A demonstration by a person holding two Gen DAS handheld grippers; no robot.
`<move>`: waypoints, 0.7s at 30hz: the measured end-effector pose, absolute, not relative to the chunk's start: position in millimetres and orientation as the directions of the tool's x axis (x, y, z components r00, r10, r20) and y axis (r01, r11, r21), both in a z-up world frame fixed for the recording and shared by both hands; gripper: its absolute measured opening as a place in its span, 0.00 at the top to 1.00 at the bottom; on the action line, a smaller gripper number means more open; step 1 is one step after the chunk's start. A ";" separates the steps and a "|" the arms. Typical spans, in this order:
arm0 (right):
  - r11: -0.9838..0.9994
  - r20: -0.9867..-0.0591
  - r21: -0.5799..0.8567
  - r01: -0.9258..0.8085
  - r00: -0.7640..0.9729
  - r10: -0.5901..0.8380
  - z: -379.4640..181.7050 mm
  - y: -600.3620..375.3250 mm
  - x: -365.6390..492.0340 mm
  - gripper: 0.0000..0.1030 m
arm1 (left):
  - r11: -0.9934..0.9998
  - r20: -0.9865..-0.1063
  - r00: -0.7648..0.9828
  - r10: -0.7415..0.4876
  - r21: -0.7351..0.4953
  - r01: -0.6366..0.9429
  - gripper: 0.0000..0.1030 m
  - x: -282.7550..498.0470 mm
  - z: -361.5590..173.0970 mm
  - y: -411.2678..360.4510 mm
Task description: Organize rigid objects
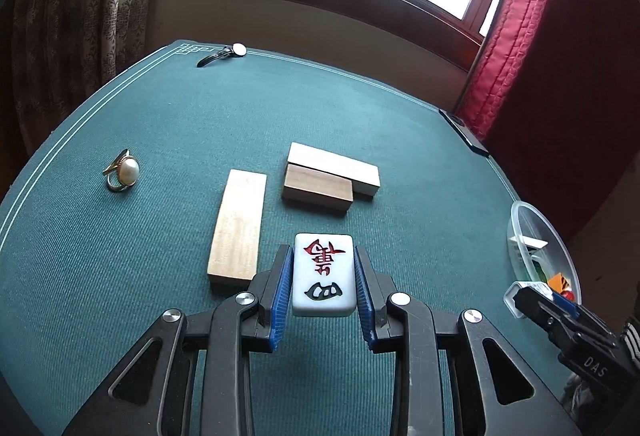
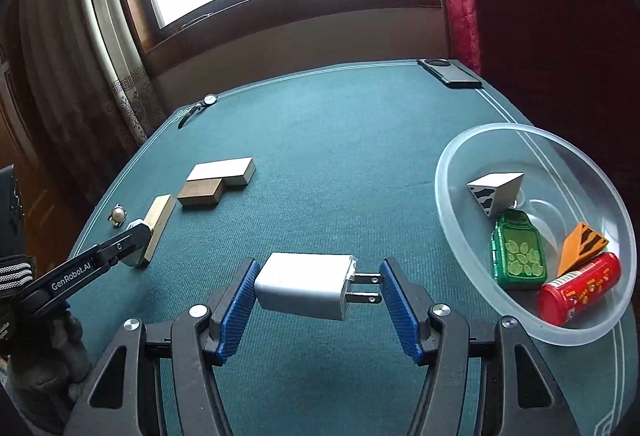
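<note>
My left gripper (image 1: 323, 278) is shut on a white mahjong tile (image 1: 323, 274) with red and dark characters, held above the green table. My right gripper (image 2: 318, 286) is shut on a white plug charger (image 2: 304, 284); one blue pad presses its body, the other its two metal prongs. The left gripper (image 2: 138, 232) also shows at the left of the right wrist view, the tile's edge between its tips. A clear plastic bowl (image 2: 456, 156) at the right holds a green case (image 2: 518, 250), a red can (image 2: 578, 288), an orange block (image 2: 582, 242) and a black-and-white block (image 2: 494, 192).
Three wooden blocks lie mid-table: a long pale one (image 1: 238, 230), a brown one (image 1: 318, 186) and a white one (image 1: 334, 164). A pearl ring (image 1: 122, 170) sits to the left, a wristwatch (image 1: 224, 54) at the far corner, a black phone (image 2: 450, 74) at the far right edge.
</note>
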State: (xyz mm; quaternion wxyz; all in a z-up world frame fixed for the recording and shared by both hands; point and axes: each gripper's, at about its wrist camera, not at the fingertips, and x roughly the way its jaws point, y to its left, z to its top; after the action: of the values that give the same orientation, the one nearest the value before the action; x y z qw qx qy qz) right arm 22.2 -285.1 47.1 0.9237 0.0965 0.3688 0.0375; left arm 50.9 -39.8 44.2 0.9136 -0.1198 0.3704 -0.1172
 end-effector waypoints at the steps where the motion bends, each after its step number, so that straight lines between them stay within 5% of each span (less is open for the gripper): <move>1: 0.978 -0.668 0.208 0.015 0.732 0.131 48.8 -291.3 20.8 0.37 | 0.944 -0.650 0.695 -0.307 -0.302 0.135 0.70 50.9 45.2 -44.2; 21: 0.942 -0.596 0.214 0.258 0.799 -0.084 61.3 -405.7 16.0 0.31 | 0.918 -0.664 0.637 -0.391 -0.236 0.317 0.70 43.0 65.5 -129.4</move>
State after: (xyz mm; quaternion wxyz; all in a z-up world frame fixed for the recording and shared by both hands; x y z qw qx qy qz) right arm 16.0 -405.7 61.3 0.9374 0.1437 0.3038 -0.0911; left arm 43.0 -129.4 65.5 0.9035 -0.0485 0.3780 -0.1960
